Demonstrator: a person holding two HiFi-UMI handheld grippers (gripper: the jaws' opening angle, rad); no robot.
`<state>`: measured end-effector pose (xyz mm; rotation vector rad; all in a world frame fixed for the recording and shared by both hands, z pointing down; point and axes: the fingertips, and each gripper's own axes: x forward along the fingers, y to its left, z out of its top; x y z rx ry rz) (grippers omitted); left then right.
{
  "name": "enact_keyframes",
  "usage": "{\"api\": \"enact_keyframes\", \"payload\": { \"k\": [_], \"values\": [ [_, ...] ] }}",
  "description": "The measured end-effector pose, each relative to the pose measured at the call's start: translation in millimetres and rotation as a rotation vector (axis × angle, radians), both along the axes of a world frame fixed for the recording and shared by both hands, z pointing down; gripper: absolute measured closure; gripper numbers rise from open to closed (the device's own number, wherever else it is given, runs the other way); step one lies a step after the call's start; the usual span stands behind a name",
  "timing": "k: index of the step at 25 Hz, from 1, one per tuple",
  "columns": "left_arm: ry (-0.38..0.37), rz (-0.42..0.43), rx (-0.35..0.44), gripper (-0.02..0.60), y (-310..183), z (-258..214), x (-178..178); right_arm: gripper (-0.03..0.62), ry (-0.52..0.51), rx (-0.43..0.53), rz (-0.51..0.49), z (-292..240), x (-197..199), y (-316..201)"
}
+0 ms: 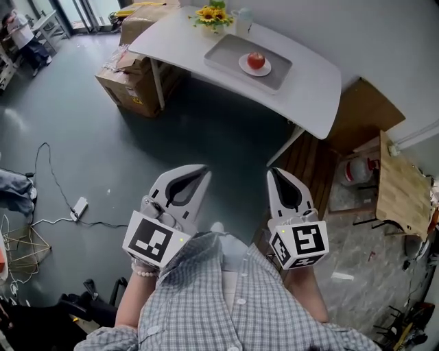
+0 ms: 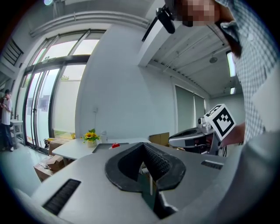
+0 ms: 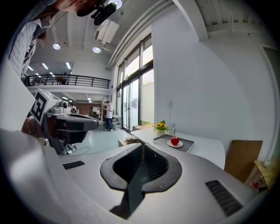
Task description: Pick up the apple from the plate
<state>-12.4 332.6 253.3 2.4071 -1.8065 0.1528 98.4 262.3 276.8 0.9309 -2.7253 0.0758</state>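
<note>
Jaws of left gripper (image 1: 200, 171) & right gripper (image 1: 276, 173) both clenched, nothing btwn; held near person's chest. Round red apple (image 1: 256, 60) sits well apart, on small white plate (image 1: 245, 68) in grey rectangular tray (image 1: 218, 56), white table (image 1: 312, 82).

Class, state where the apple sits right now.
Head view, top centre: the apple sits on a white plate in a grey tray on the table, right of the yellow flowers.

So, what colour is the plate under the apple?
White; the plate shows clearest in the head view.
</note>
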Motion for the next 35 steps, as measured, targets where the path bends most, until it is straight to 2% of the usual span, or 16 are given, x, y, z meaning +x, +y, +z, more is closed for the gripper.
{"api": "enact_keyframes", "payload": {
  "k": [8,16,22,35],
  "values": [
    [0.018,0.005,-0.004,0.571,-32.8,3.1,-8.0,0.563,0.003,-0.007,0.011,6.5,-5.8,-25.3],
    [0.011,0.055,0.02,0.571,-97.7,4.4,-22.5,0.563,0.016,-0.01,0.08,12.8,-7.9,-75.1],
    [0.023,0.099,0.0,0.572,-158.5,10.8,-48.5,0.563,0.025,-0.012,0.099,13.9,-39.0,-130.1],
    [-0.004,0.171,-0.046,0.571,-271.2,28.8,-125.8,0.563,0.04,-0.049,0.17,29.0,-108.2,-236.7]
  ]
}}
